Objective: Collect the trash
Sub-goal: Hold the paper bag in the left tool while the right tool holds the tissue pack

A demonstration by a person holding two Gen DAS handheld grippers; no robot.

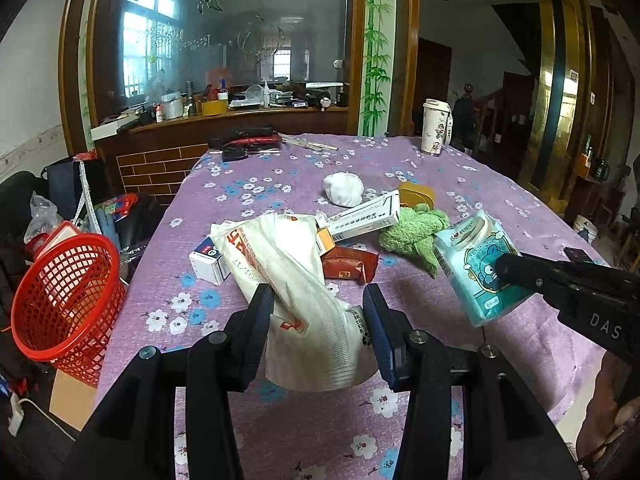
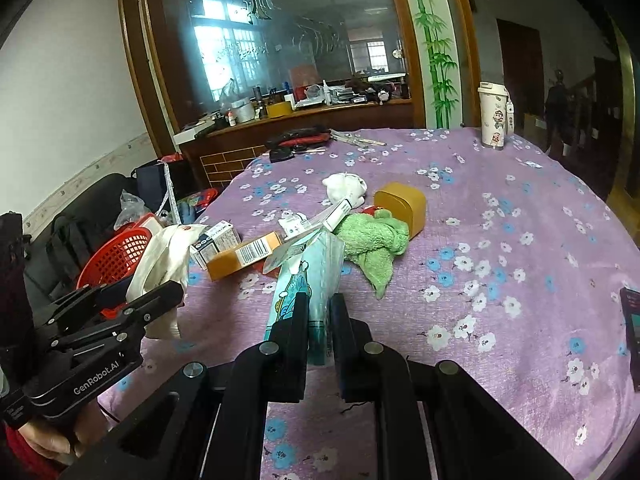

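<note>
Left gripper (image 1: 318, 316) was clamped on a white plastic bag (image 1: 296, 280); right gripper (image 2: 318, 316) pinched a blue tissue pack (image 2: 310, 276). Both pieces hung clear above the purple tablecloth (image 1: 400, 152), presumably lifted for carrying. More litter lay beyond: small boxes (image 2: 240, 254), green cloth (image 2: 372, 244). Red basket (image 1: 68, 300) stood beside the table's left edge, the likely bin.

Behind the table (image 1: 400, 152) with its purple flowered cloth: a wood-framed glass partition (image 1: 224, 28) etched with fish, reflecting bright windows. Below it, a cluttered wooden counter (image 1: 240, 114). Right of the partition, a bamboo-painted pillar (image 1: 376, 48); further right, a dim hallway.
</note>
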